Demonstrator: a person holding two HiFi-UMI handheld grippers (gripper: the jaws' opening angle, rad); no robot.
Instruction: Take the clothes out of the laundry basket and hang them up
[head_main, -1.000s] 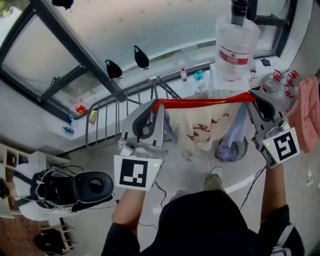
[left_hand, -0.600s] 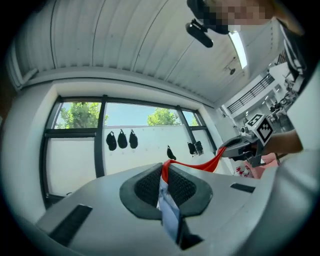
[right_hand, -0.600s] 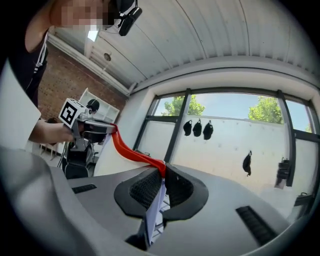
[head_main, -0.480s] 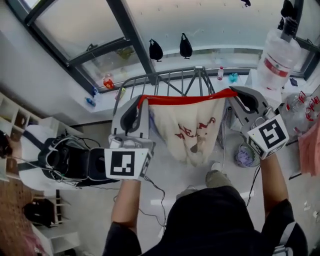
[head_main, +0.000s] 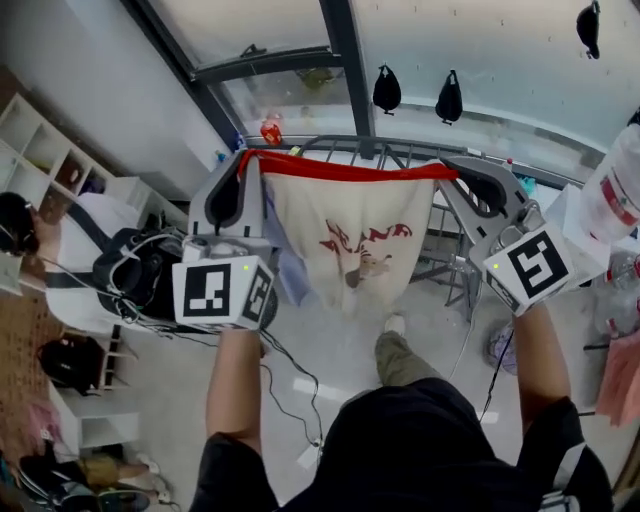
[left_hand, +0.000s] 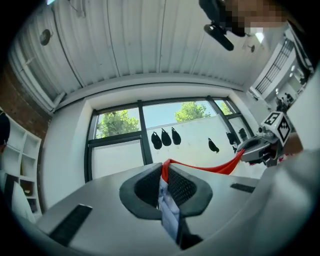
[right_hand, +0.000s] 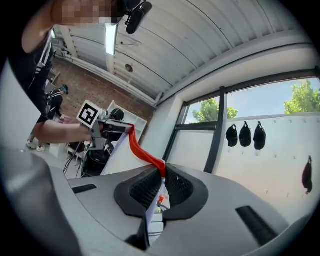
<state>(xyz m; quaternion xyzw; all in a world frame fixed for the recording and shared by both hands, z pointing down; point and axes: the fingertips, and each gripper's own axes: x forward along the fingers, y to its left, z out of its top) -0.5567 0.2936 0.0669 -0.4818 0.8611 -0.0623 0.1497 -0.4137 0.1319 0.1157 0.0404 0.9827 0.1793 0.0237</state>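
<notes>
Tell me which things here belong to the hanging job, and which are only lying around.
Job:
- cream garment with red hem, gripped by left gripper and right gripper
- grey drying rack behind it

Lying about:
- black caps
- big water bottle
- white shelf

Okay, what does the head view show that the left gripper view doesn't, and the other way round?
Head view only: the cream garment with its printed front hanging down, the metal drying rack behind it, and the floor. Left gripper view only: the left gripper jaws pinched shut on the cloth, trees outside, the ribbed ceiling. Both: the red hem stretched across to the right gripper, and black items hanging at the window.
</notes>
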